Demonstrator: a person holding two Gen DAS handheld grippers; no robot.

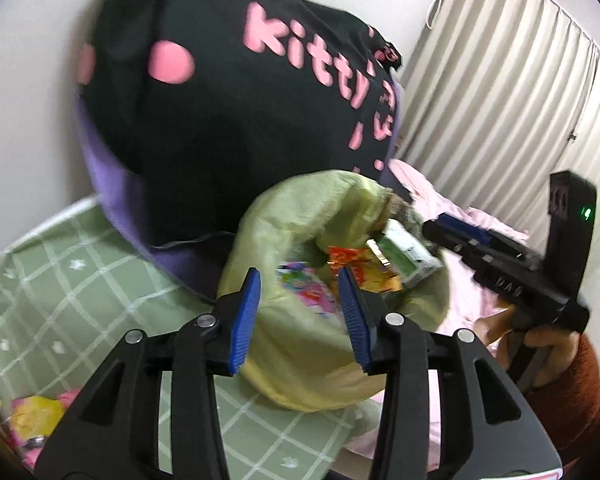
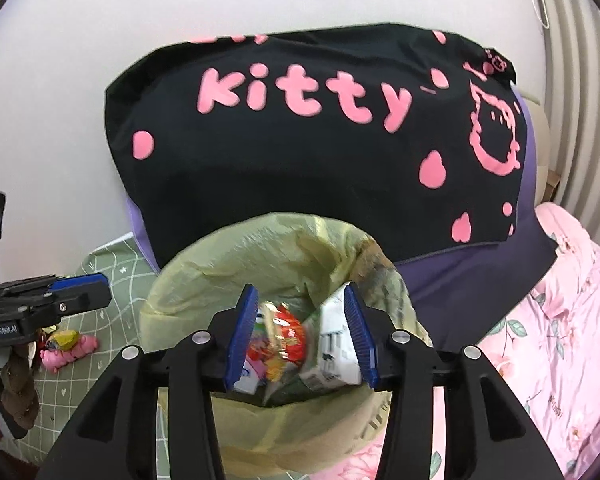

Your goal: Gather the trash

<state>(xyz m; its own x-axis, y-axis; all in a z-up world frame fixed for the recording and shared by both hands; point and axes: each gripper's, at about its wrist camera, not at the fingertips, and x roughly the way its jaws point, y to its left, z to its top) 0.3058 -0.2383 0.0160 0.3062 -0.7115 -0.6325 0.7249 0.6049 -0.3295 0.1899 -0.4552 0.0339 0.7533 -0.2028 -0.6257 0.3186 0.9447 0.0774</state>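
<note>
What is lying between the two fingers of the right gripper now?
In the right wrist view, the right gripper is open over the green trash bag; between its fingers show a red snack wrapper and a white carton, inside the bag.

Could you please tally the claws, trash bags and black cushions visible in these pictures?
Claws: 2 (left claw, right claw)
Trash bag: 1
Black cushion: 1
Total: 4
</note>
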